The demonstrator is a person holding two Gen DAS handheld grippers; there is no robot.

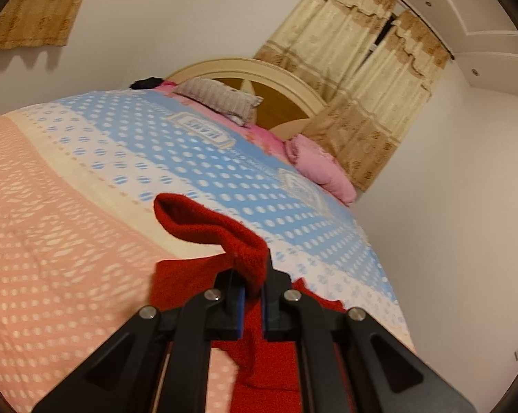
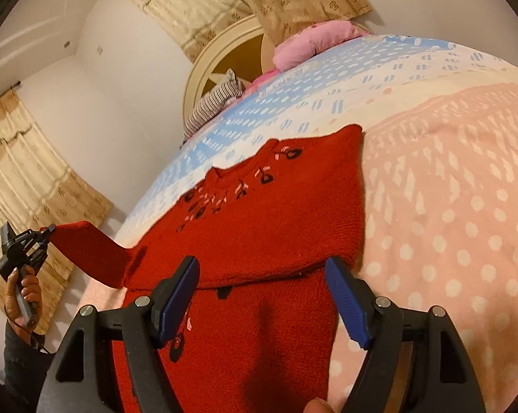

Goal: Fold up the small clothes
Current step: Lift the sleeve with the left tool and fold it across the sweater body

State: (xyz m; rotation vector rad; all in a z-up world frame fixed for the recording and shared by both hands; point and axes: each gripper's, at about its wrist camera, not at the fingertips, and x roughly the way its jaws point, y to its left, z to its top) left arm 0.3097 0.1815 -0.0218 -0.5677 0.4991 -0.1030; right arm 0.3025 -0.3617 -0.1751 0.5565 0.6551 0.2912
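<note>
Red knitted sweater with embroidered flowers point(image 2: 276, 213) lies on the dotted pink-and-blue bedspread point(image 2: 448, 206); left gripper point(image 1: 254, 287) pinches its sleeve point(image 1: 207, 220); right gripper point(image 2: 262, 296) is spread, its jaws clear of the knit.

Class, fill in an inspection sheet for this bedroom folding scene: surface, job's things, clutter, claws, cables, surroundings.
Surface: bed with a dotted pink, cream and blue cover.
Job's things: red sweater lying on the bed, one sleeve lifted off it.
Clutter: striped pillow and pink quilt at the headboard.
Claws: left claw shut on the sleeve end; right claw open above the sweater, holding nothing.
Cables: thin cord by the hand holding the left claw.
Surroundings: white walls, beige curtains.
</note>
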